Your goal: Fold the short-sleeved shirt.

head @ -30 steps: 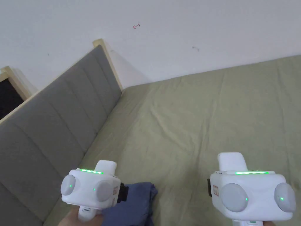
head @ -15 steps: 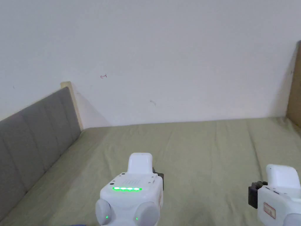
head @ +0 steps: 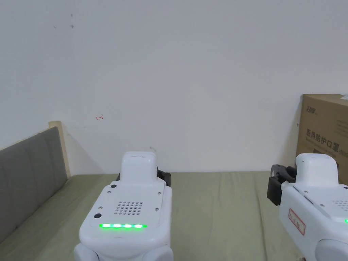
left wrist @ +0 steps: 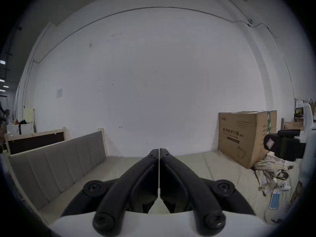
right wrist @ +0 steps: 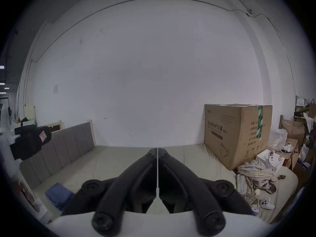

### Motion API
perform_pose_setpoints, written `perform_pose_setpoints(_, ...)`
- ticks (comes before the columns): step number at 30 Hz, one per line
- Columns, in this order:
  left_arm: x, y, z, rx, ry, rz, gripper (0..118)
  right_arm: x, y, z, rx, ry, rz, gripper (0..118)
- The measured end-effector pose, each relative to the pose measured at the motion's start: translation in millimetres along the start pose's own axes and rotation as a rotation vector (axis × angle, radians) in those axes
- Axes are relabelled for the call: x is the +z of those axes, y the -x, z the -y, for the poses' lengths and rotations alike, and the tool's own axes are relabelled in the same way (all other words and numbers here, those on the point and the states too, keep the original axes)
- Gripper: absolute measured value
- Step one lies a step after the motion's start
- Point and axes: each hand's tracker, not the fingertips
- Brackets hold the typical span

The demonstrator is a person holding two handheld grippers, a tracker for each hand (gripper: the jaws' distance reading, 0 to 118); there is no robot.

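Shirt, a folded blue bundle, lies on the bed at eight o'clock below the right gripper; left gripper nearer. Both grippers closed, empty.

Plain white wall takes up most of the head view, with a small red mark at left. Below it runs a bed under an olive-green sheet, lightly creased. Lower left of the frame, a grey padded headboard with a pale wooden edge. At the right edge, a printed cardboard box stands against the wall. In the right gripper view, a thin cable arcs across the upper wall, and ceiling lights glow at far left.
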Motion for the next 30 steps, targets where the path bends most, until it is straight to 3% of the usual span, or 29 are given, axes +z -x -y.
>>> perform_pose_setpoints(2, 1.5, 6.5, -2.0, 0.029, -0.005, -0.006, 2, 1.1, 0.6, 2.5, 0.002, -0.019, 0.024, 23)
perform_pose_setpoints(3, 0.7, 9.4, -2.6, 0.038, -0.001, -0.009, 8, 2.0, 0.7, 3.3, 0.004, -0.025, 0.037, 28)
perform_pose_setpoints(5, 0.1, 13.8, -3.0, 0.042, 0.004, -0.014, 52, 0.3, -0.8, 3.9, 0.001, -0.02, 0.051, 36)
perform_pose_setpoints(6, 0.6, 16.0, -2.2, 0.041, 0.004, -0.013, 78, 0.2, -1.2, 4.2, 0.003, -0.019, 0.057, 49)
perform_pose_setpoints(7, 0.1, 17.2, -1.7, 0.037, 0.007, -0.013, 100, -0.5, -1.2, 4.6, 0.008, -0.015, 0.066, 79)
perform_pose_setpoints(8, 0.1, 17.8, -0.9, 0.035, 0.009, -0.016, 105, -2.1, -0.9, 4.6, 0.022, -0.004, 0.075, 93)
perform_pose_setpoints(19, -7.9, 22.0, 18.8, 0.008, 0.05, -0.032, 113, -4.6, 7.2, 8.9, 0.09, -0.027, 0.082, 95)
perform_pose_setpoints(30, -18.3, 39.2, 31.0, 0.061, 0.088, -0.034, 113, -12.1, 14.0, 16.9, 0.085, -0.015, 0.074, 95)
